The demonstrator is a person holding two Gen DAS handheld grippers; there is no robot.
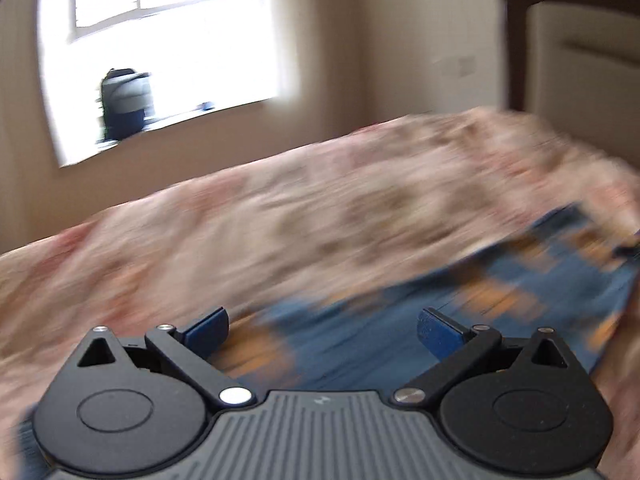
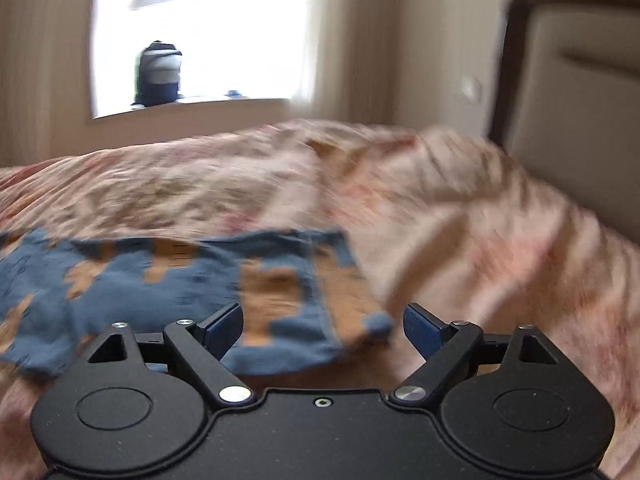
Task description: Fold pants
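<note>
Pants (image 2: 168,280), blue and orange, lie flat on the floral bed cover (image 2: 480,232); both the left gripper (image 1: 322,330) and the right gripper (image 2: 323,326) have jaws apart, holding nothing; bright window (image 2: 200,32) behind.

One pair of pants (image 2: 168,280), blue with orange patches, is lying on one bed (image 2: 500,240), which is wearing one pink floral bedspread (image 1: 280,208). Two tongs are showing, the left tongs (image 1: 322,330) and the right tongs (image 2: 323,326), each carrying two blue pads. One window (image 2: 208,32) is glowing behind, with one dark bag (image 2: 160,74) sitting on its sill. One headboard (image 2: 572,92) is standing at the right.
</note>
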